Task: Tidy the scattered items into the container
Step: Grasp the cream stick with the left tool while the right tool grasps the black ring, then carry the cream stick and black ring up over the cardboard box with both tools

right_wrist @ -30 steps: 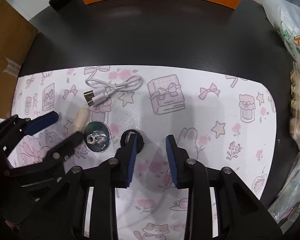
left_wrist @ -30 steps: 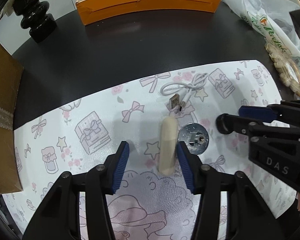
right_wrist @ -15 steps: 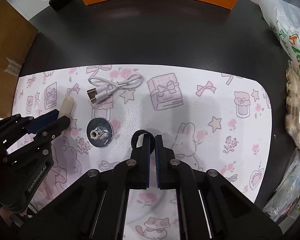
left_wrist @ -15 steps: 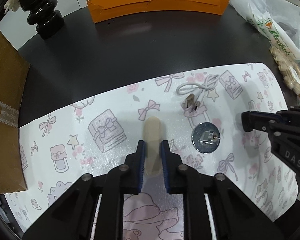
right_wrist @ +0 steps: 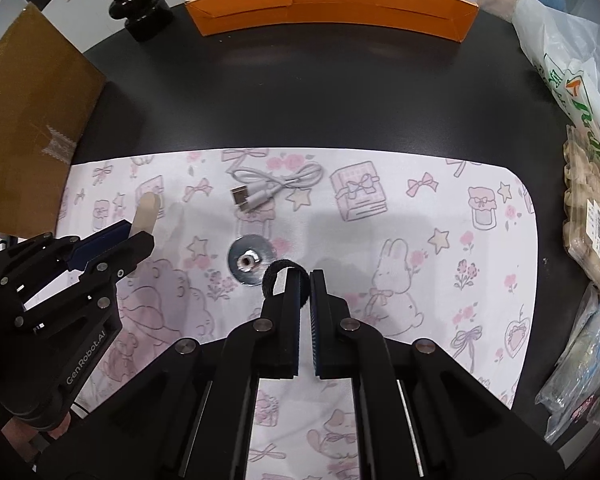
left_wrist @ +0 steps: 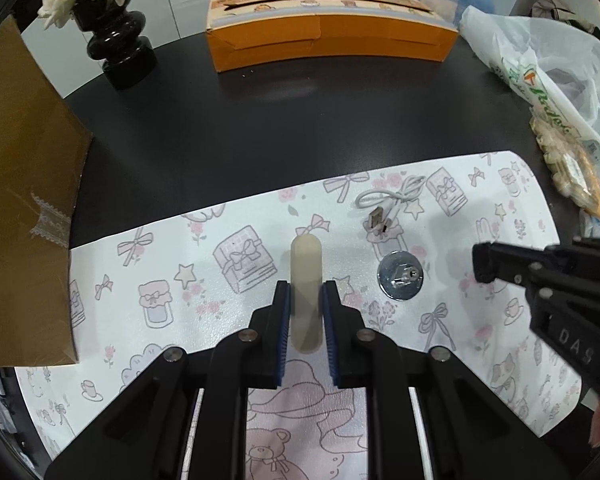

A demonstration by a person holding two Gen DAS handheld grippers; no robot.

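Note:
My left gripper (left_wrist: 306,294) is shut on a beige stick-shaped piece (left_wrist: 306,268), lifted over the patterned mat (left_wrist: 172,248); the stick (right_wrist: 147,212) also shows in the right wrist view. My right gripper (right_wrist: 305,280) is shut on a black ring band (right_wrist: 274,276), raised above the mat. A round metal disc (left_wrist: 400,276) and a coiled white USB cable (left_wrist: 392,200) lie on the mat between the two grippers. A long orange box (left_wrist: 328,36) with an open top stands at the back of the black table.
A brown cardboard box (left_wrist: 16,200) sits at the left edge. A black vase (left_wrist: 118,52) with white flowers stands at the back left. Plastic bags (left_wrist: 540,64) and packaged snacks (right_wrist: 588,208) crowd the right side.
Both grippers closed, the left on the beige stick and the right on the black band, then rose away from the mat. The disc and cable stayed put.

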